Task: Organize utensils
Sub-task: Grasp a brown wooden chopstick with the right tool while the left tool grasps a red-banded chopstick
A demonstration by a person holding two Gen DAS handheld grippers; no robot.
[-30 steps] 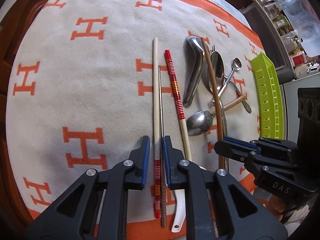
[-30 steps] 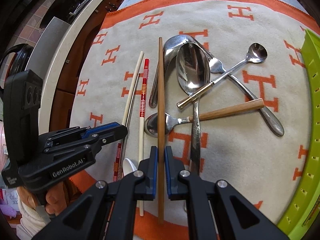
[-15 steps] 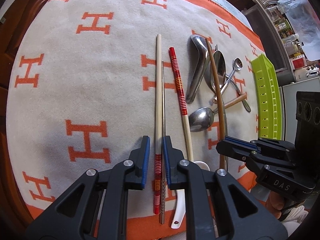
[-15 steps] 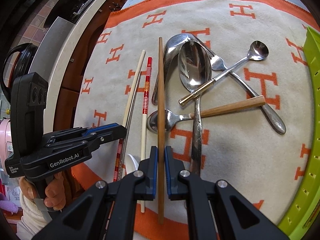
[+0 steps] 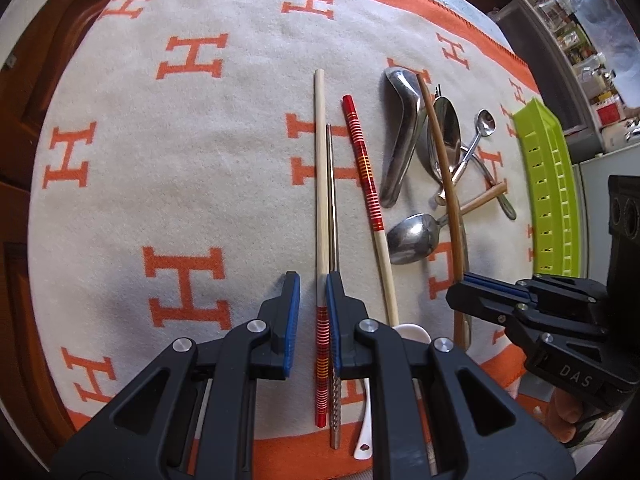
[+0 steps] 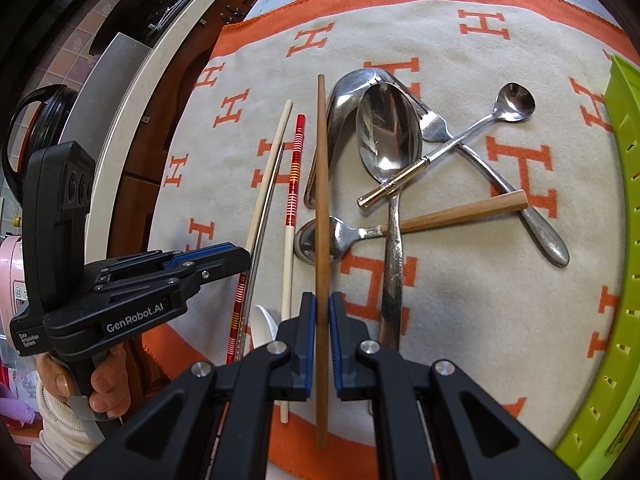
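Chopsticks sit in both of my hand-held grippers. My left hand-held gripper (image 5: 313,320) is nearly closed around a pair lying side by side: a pale chopstick with a red striped end (image 5: 320,184) and a thin metal chopstick (image 5: 332,208). The metal one lies against the right pad; whether the left pad touches the pale one I cannot tell, since a sliver of gap shows there. Both chopsticks run straight away from the jaws across the blanket (image 5: 160,160), their near ends reaching the orange border.

My right hand-held gripper (image 6: 319,330) is clamped on a brown wooden chopstick (image 6: 321,168), which passes between the blue pads and stretches far across the cloth, crossing the bowl of a wooden-handled spoon (image 6: 452,216).

Between the two held sets lies a red striped chopstick with a pale end (image 5: 362,160), loose on the blanket, and a white ceramic spoon (image 5: 366,412) at the near edge.

To the right of the brown chopstick is the heap of metal cutlery: a large steel spoon (image 6: 390,136), a bent-handled ladle spoon (image 6: 344,92) partly beneath it, a fork (image 6: 436,128) and a small long-handled spoon (image 6: 514,102) crossing one another.

At the far right stands a lime-green slotted tray (image 6: 624,240), well apart from both hand-held grippers.
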